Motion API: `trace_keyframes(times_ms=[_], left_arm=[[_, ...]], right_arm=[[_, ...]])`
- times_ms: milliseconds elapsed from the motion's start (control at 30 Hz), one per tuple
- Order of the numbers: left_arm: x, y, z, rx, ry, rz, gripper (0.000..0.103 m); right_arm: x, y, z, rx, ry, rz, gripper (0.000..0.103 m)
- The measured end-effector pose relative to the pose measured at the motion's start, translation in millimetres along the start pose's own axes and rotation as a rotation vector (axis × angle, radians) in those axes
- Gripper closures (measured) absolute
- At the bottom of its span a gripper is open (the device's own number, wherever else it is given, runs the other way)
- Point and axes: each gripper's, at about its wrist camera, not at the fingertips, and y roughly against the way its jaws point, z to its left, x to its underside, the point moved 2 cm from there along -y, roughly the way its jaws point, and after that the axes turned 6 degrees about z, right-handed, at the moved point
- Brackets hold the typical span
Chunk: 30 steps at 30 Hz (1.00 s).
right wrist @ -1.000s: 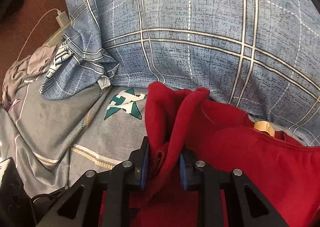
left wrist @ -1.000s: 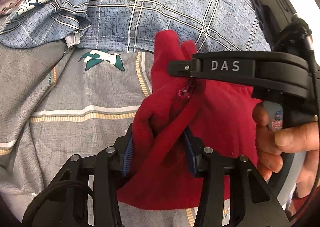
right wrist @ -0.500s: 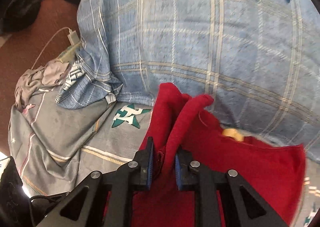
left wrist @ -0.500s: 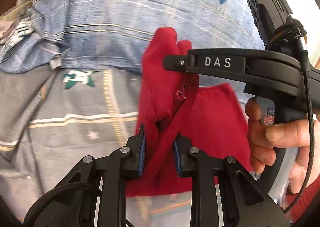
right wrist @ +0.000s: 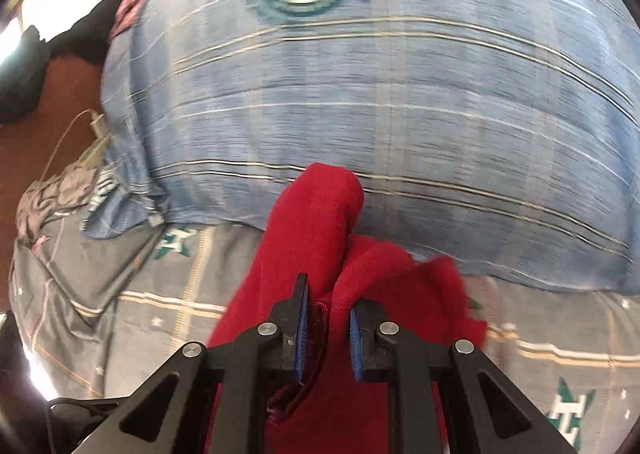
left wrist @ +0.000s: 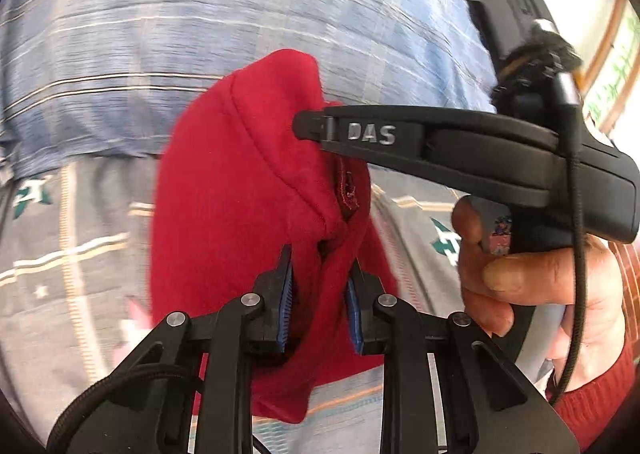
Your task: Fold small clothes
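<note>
A small red garment (left wrist: pixel 240 213) hangs lifted above a grey patterned bedsheet (left wrist: pixel 72 294). My left gripper (left wrist: pixel 320 286) is shut on a bunched edge of it. My right gripper (right wrist: pixel 326 314) is shut on another bunched edge of the red garment (right wrist: pixel 316 221). In the left wrist view the right gripper's black body (left wrist: pixel 460 157), marked DAS, reaches in from the right and its tip touches the cloth just above my left fingers. The two grippers hold the garment close together. The lower part of the garment is hidden behind the gripper frames.
A large blue plaid pillow (right wrist: pixel 400 93) fills the back, also in the left wrist view (left wrist: pixel 200 33). A crumpled cloth and a charger cable (right wrist: pixel 72 173) lie at the far left on a brown floor. The person's hand (left wrist: pixel 520 286) holds the right gripper's handle.
Both grippers have lifted the red garment up off the bedsheet and drawn together. The garment now hangs bunched instead of spread to the right. The left gripper closed from wide to tight.
</note>
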Motion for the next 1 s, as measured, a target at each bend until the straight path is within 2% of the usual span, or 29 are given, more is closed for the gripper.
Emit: trace_keyframes(times_ms=[167,300,333,367,400,433,500,567,600,633,733,767,833,1000], left_arm=[[7,-43,-28,0.005,-0.016,0.070,0.081],[11,-55,-23,0.042,0.018,0.105,0.081],[11,-50,-21,0.062,0.013,0.113,0.079],[11,-45,-20,0.072,0.006,0.121,0.073],[12,-35,-18,0.085,-0.010,0.132,0.065],[14,-25,-17,0.086,-0.021,0.128,0.062],[20,-4,-9,0.071,-0.036,0.099,0.048],[26,18,8,0.039,-0.034,0.050,0.045],[28,22,14,0.018,-0.027,0.041,0.045],[31,27,25,-0.030,-0.013,0.032,0.045],[40,22,50,-0.100,0.032,0.038,0.045],[45,23,57,-0.108,0.046,0.047,0.045],[50,10,61,-0.121,0.066,0.068,0.045],[63,12,52,-0.158,0.032,0.067,0.045]], right_arm=[[21,-14,-50,0.048,-0.089,0.042,0.087],[37,-47,-73,0.054,-0.170,0.117,0.087],[39,-49,-76,0.040,-0.194,0.118,0.087],[41,-47,-81,0.010,-0.238,0.109,0.086],[41,-44,-83,-0.008,-0.261,0.107,0.079],[42,-40,-85,-0.026,-0.284,0.103,0.072],[48,-23,-87,-0.049,-0.326,0.083,0.067],[58,-4,-81,-0.094,-0.321,0.066,0.060],[64,2,-78,-0.103,-0.318,0.064,0.056],[69,8,-74,-0.108,-0.314,0.066,0.056],[87,17,-59,-0.123,-0.303,0.087,0.052],[91,18,-58,-0.124,-0.309,0.089,0.051],[94,13,-52,-0.150,-0.325,0.101,0.040],[94,-10,-50,-0.170,-0.407,0.143,0.038]])
